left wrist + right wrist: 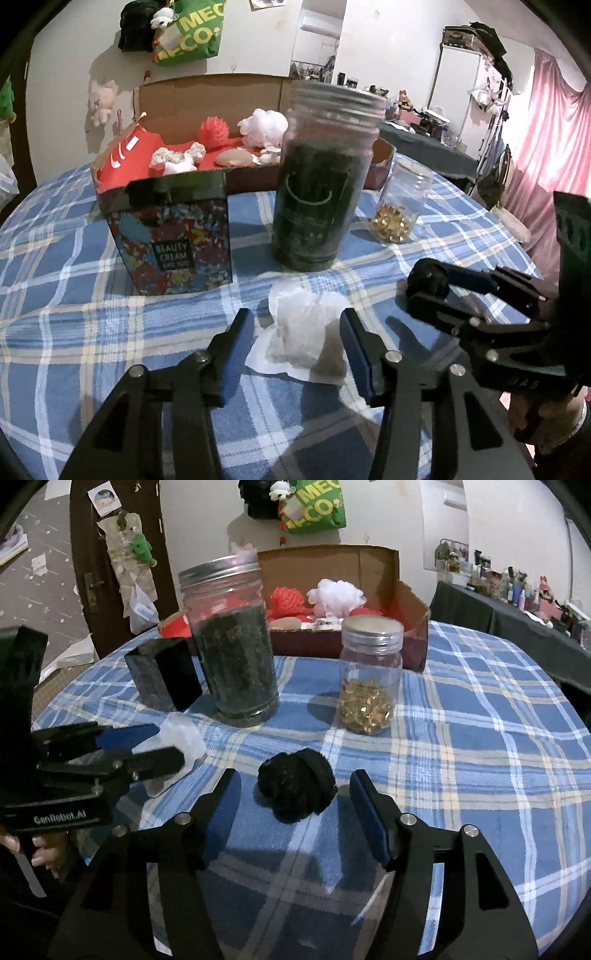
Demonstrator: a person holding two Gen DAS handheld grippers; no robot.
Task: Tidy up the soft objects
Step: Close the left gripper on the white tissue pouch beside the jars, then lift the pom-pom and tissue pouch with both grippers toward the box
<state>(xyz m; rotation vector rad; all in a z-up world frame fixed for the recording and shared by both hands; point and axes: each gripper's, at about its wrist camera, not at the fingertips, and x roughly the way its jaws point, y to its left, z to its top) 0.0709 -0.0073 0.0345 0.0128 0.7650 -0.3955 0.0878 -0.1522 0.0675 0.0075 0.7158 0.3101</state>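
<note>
Nearest to us, our left claw (295, 332) stands wide, its blue pads on either side of a crumpled white tissue (308, 332) that lies on the blue checked cloth of the desk (74, 295); we cannot tell whether the pads touch it. Our right claw (295, 801) is just as wide, with a black knotted soft ball (295, 790) resting on the cloth between its fingers, apart from both pads.

Just beyond, a tall jar with dark contents (232, 646) stands upright under a metal lid. To its right is a smaller jar of golden pieces (369, 679), and to its left a patterned box marked BEAUTY CREAM (173, 240).

Farthest back on the desk, an open cardboard box (362, 572) holds a red spiky ball (213, 133), a white fluffy puff (264, 127) and a red cloth (129, 155).
</note>
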